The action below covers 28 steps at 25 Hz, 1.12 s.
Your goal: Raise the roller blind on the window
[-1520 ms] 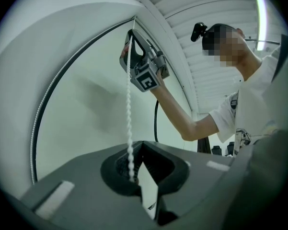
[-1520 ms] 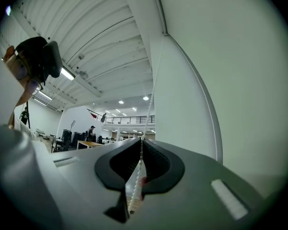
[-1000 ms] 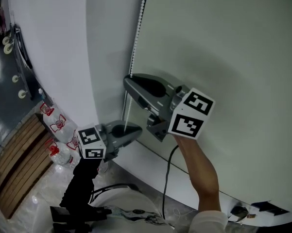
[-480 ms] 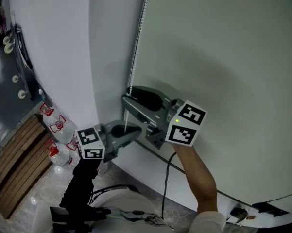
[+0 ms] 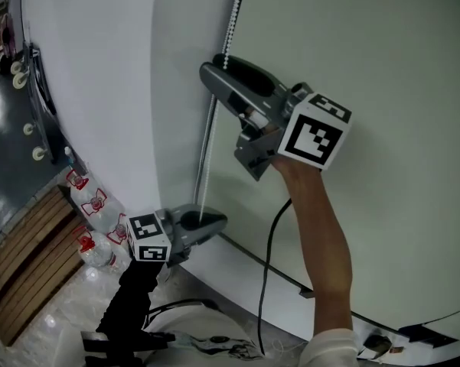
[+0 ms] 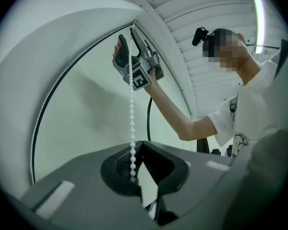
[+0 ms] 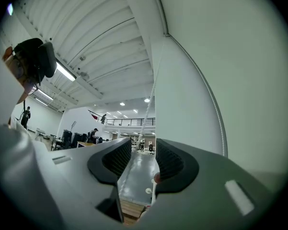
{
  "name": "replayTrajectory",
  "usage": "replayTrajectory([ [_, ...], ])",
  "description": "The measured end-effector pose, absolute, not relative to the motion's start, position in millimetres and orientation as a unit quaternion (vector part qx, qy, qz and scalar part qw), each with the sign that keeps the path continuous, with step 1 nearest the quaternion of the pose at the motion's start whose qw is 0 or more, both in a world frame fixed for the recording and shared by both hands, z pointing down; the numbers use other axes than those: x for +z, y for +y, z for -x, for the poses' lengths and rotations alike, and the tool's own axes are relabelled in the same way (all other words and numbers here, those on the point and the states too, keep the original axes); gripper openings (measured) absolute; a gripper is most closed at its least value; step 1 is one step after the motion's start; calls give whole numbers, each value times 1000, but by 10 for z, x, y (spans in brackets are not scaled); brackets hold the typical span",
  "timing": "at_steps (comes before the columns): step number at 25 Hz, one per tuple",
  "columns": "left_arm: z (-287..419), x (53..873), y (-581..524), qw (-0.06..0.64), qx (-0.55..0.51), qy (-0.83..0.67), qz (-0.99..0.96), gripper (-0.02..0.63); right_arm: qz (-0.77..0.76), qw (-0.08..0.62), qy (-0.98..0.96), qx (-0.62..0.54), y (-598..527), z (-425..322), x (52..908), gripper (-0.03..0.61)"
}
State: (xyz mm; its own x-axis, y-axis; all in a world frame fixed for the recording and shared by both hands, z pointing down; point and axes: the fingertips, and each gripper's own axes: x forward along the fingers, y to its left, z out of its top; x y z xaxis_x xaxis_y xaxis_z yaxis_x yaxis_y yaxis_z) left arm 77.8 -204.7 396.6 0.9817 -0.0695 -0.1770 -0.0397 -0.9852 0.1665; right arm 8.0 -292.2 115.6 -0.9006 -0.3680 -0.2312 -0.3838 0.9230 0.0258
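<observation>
While the bead chain (image 5: pixel 207 151) hangs taut along the left edge of the roller blind (image 5: pixel 383 52), it is clamped low down in the left gripper (image 5: pixel 216 222). The right gripper (image 5: pixel 216 67) is held higher; its jaws have just been opening, and the chain runs unpressed between them. The chain is judged light, limp and slippery, so it is best pinched squarely across its beads. Only the bottles (image 5: pixel 88 197) are seen nearby, well below.

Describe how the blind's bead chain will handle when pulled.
Probably floppy: the bead chain is a thin string of small beads, hanging straight only under tension. Likely light. Its round beads should give the left hand-held gripper purchase against slipping.
</observation>
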Motion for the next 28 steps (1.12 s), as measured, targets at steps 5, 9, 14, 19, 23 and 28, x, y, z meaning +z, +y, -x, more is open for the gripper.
replayTrajectory([
  [5, -785, 3991, -2065, 82, -91, -29, -992, -2, 205, 153, 966, 49, -3019, -152, 686, 64],
  [9, -777, 4010, -2062, 84, -90, -30, -992, -2, 200, 169, 964, 49, -2989, -163, 582, 41],
  [14, -765, 4007, -2062, 86, -90, -34, -992, -2, 194, 172, 965, 33, -2961, -142, 607, 10],
  [19, -760, 4014, -2060, 85, -90, -33, -992, -2, 193, 179, 964, 39, -2865, -192, 619, 8],
  [23, -762, 4014, -2087, 92, -95, -34, -991, -2, 193, 163, 966, 47, -2813, -169, 729, 6],
  [28, -770, 4014, -2078, 92, -96, -31, -991, -2, 196, 133, 971, 37, -2739, -86, 1215, 5],
])
